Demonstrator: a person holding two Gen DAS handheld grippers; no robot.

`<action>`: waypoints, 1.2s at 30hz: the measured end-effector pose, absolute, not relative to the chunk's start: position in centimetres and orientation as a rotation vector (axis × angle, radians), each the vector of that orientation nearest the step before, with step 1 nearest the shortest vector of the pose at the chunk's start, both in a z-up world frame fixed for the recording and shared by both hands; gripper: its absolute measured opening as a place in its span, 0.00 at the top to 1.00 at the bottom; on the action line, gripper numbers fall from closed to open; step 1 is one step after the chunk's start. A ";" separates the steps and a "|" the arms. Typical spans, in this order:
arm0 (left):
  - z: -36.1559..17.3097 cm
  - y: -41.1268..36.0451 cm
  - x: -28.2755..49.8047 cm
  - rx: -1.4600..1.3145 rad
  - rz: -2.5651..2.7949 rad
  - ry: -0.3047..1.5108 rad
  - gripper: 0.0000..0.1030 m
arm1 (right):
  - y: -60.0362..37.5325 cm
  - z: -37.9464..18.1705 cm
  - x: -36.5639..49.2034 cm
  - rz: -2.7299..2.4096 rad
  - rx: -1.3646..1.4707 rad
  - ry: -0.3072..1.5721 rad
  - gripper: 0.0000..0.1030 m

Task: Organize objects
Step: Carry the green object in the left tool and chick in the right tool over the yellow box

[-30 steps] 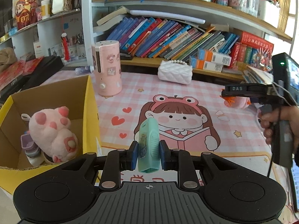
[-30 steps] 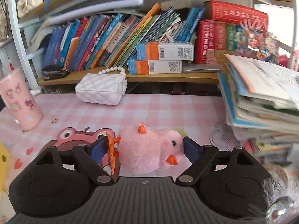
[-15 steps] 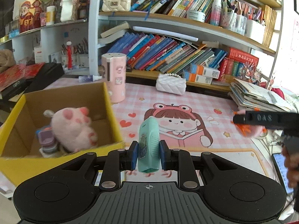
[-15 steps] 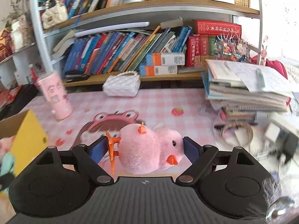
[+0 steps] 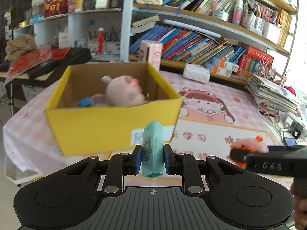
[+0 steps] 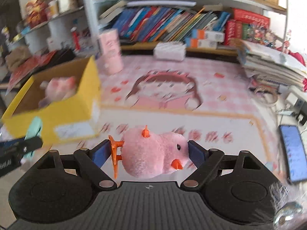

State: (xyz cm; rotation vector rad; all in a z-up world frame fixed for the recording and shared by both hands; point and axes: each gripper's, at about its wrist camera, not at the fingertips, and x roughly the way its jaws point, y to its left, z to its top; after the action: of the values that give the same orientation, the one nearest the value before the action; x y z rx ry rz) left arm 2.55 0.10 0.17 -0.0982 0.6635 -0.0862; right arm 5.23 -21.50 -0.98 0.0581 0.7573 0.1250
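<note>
My left gripper (image 5: 153,158) is shut on a mint-green oblong case (image 5: 153,149), held upright in front of the yellow cardboard box (image 5: 107,126). The box holds a pink plush toy (image 5: 124,92) and small items. My right gripper (image 6: 149,153) is shut on a pink plush chick (image 6: 153,153) with orange beak and feet. It also shows at the right of the left wrist view (image 5: 247,147). The box (image 6: 63,113) lies to the left in the right wrist view, with the green case (image 6: 34,132) at the far left edge.
A pink checked mat with a cartoon girl (image 5: 207,105) covers the table. A pink cylinder (image 5: 151,54), a white quilted purse (image 5: 195,73), a paper stack (image 5: 272,94) and bookshelves stand behind. A phone (image 6: 293,151) lies at the right.
Both grippers have pulled back from the table and swung left with their objects still held. The yellow box now sits straight ahead of the left gripper.
</note>
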 end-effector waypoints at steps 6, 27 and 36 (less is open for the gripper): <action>0.1 2.8 0.1 -0.096 -0.059 0.667 0.78 | -17.6 -1.5 2.8 0.200 0.033 0.769 0.18; 1.7 7.8 -2.8 -0.089 -0.023 0.591 0.79 | -11.7 -0.4 0.8 0.255 0.019 0.741 0.18; 2.2 8.0 -2.5 -0.086 -0.050 0.568 0.78 | -11.5 0.2 0.9 0.223 0.019 0.726 0.18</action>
State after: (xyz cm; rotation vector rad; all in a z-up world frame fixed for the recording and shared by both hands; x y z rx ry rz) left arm -2.52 7.99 2.17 -0.0861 0.5683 -0.0504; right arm 0.89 -11.48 0.17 0.0192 0.7262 0.2230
